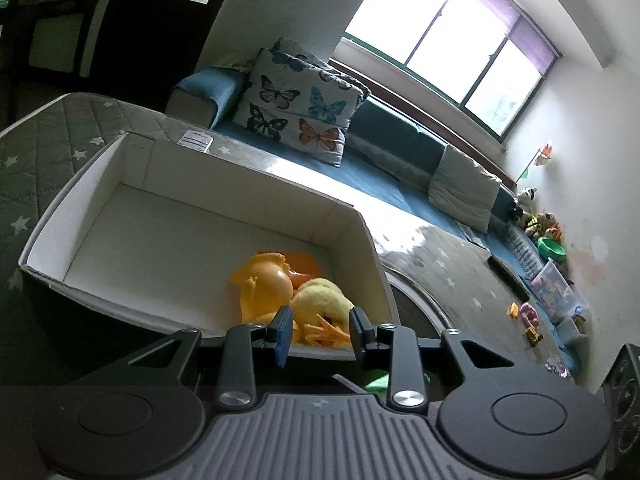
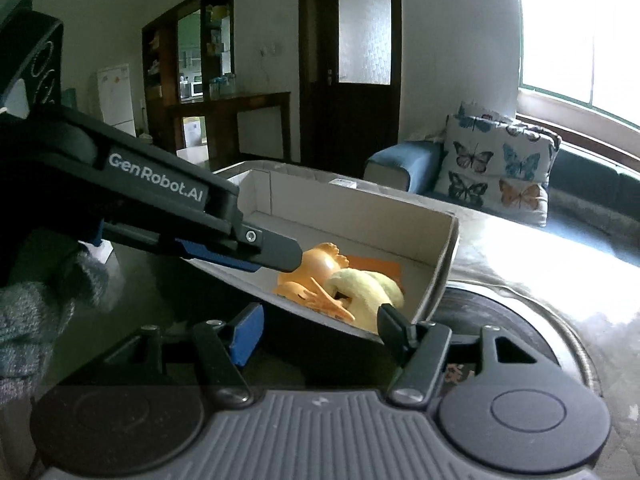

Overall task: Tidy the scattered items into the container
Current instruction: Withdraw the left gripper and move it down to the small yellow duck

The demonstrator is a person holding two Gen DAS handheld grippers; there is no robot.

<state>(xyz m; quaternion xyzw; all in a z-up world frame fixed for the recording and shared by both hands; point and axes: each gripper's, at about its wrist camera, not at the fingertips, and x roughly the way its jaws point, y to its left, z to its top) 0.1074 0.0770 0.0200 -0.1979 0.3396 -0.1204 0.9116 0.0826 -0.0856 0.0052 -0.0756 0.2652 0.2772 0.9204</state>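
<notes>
Toys lay heaped at the near end of the white open-topped cardboard box (image 1: 168, 216): a glossy orange plastic toy (image 1: 264, 284), a pale yellow plush duck with orange feet (image 1: 320, 304) leaning against it, and a flat orange piece (image 1: 304, 262) beneath them on the box floor. The box sat on a grey quilted mat with white stars (image 1: 48, 148). The left gripper (image 1: 320, 334) hung at the near wall of the box with its jaws spread, holding nothing, the plush duck showing between its blue-padded fingers (image 1: 283, 332). The right gripper (image 2: 318, 328) was likewise spread and empty, just outside the same near edge, with the left one reaching across above it. Behind the box stood a blue sofa (image 1: 400, 136) carrying a butterfly-print cushion (image 1: 296, 108), and small toys (image 1: 528, 316) lay scattered far along the mat.
</notes>
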